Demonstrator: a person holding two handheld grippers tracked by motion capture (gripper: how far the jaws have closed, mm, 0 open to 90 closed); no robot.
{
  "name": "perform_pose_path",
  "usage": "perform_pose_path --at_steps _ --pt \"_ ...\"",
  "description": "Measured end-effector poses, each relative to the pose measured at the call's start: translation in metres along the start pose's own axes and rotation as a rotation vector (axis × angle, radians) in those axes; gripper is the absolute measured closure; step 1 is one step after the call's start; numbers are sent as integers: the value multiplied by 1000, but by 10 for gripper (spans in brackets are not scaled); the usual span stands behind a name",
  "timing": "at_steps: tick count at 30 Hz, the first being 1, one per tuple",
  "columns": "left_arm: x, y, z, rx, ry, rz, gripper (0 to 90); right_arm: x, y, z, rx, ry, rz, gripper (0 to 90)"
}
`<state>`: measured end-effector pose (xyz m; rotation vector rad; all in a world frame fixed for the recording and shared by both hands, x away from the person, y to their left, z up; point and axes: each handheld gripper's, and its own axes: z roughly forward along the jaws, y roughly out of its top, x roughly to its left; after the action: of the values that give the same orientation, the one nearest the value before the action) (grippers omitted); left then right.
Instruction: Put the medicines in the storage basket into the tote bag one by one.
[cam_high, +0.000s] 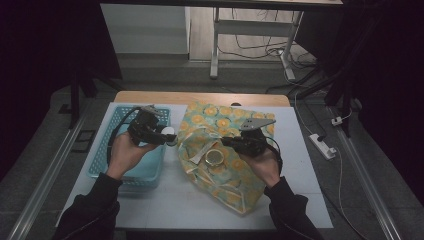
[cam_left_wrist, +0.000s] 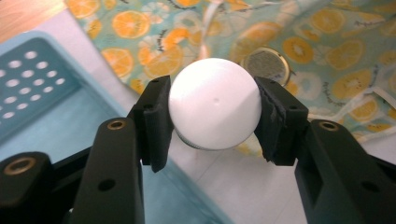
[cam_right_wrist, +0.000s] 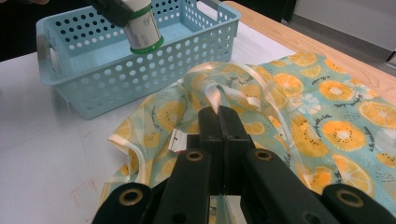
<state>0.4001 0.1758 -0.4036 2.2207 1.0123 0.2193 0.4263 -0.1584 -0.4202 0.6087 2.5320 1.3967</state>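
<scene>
A: The left hand-held gripper (cam_left_wrist: 212, 112) is clenched on a small white bottle (cam_left_wrist: 214, 109) — one pad on each side of its round white end, label and green band toward the other end. It hangs at the basket's near edge, between the blue basket (cam_right_wrist: 93, 79) and the fruit-print bag (cam_high: 220, 155).

B: And the right hand-held gripper (cam_right_wrist: 219, 116)?

A: Its jaws are pressed together, pinching the bag's clear rim strip and holding the mouth up. Inside the bag lies a round thing with a metal mesh face (cam_left_wrist: 265, 66), probably another jar.

B: So what could go wrong?

A: The bottle's end is smooth and curved, and the pads touch it only at the sides. I'd guess a quick tilt could let it roll out and drop onto the bench (cam_high: 165, 200) rather than into the basket.

B: And the bag side?

A: The strip is thin and slippery. If the right hand pulls, it may slide free and the mouth would collapse over the jar — or the whole bag could drag across the bench.
</scene>
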Motion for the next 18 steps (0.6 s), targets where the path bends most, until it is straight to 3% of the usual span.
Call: perform_pose_path --at_steps 18 --pt "-35 12 39 31 -91 75 504 -2 0 -1 0 -1 6 900"
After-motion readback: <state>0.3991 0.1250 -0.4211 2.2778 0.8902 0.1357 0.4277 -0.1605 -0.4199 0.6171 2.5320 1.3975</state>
